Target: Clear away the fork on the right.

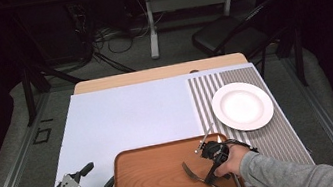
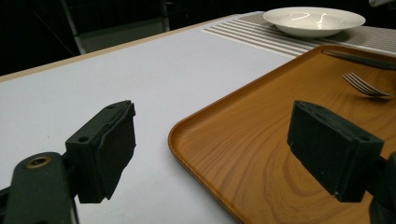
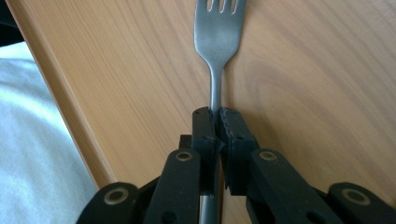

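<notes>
Fork (image 3: 215,42), plain steel, unmarked

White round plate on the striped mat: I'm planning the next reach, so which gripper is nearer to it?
Right. The right gripper holds the metal fork just below the white round plate; the left gripper sits far left.

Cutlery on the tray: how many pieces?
2. A fork clamped by its handle in the right gripper, over the wooden tray. A second dark utensil lies near the tray's far edge; its type is unclear. The hand may hide more.
</notes>
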Action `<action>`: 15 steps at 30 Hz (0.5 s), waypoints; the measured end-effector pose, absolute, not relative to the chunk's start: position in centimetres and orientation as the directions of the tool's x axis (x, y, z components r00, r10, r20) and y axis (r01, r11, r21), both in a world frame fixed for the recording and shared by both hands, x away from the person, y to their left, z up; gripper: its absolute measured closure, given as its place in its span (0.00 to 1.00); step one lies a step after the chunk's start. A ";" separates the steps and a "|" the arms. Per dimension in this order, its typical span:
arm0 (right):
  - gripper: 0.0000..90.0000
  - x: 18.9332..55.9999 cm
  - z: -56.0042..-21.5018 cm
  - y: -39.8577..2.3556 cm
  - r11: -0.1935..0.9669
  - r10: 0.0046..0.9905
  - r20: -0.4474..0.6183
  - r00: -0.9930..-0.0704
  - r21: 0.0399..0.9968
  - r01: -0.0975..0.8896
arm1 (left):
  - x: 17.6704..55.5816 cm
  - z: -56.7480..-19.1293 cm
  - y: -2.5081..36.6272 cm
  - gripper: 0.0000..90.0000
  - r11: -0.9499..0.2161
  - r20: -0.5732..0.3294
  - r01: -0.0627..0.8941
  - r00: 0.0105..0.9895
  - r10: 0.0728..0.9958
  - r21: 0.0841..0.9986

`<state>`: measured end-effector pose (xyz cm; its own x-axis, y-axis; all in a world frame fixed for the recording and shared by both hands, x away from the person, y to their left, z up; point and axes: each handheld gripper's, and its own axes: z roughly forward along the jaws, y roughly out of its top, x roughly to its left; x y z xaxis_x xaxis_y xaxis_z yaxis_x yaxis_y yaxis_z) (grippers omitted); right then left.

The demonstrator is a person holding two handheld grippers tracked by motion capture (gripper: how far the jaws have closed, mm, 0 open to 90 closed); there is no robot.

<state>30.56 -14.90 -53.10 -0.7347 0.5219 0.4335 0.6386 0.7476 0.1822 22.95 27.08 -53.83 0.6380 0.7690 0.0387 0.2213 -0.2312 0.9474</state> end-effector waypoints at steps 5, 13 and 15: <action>0.94 30.7 -53.2 -15.0 0.748 0.515 0.433 -0.740 0.194 0.635 | 23.0 -53.8 27.1 0.17 -0.232 0.039 0.222 0.639 0.768 0.947; 0.89 31.0 -53.1 -15.1 0.757 0.514 0.421 -0.747 0.186 0.626 | 23.0 -53.9 27.1 0.17 -0.230 0.037 0.222 0.640 0.767 0.948; 0.88 30.9 -53.1 -15.0 0.751 0.511 0.417 -0.752 0.208 0.626 | 23.0 -53.9 27.1 0.17 -0.231 0.038 0.222 0.639 0.768 0.947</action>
<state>30.86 -15.02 -53.07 -0.7518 0.5110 0.4168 0.6262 0.7514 0.2083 22.96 27.06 -53.86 0.6395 0.7679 0.0380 0.2217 -0.2315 0.9472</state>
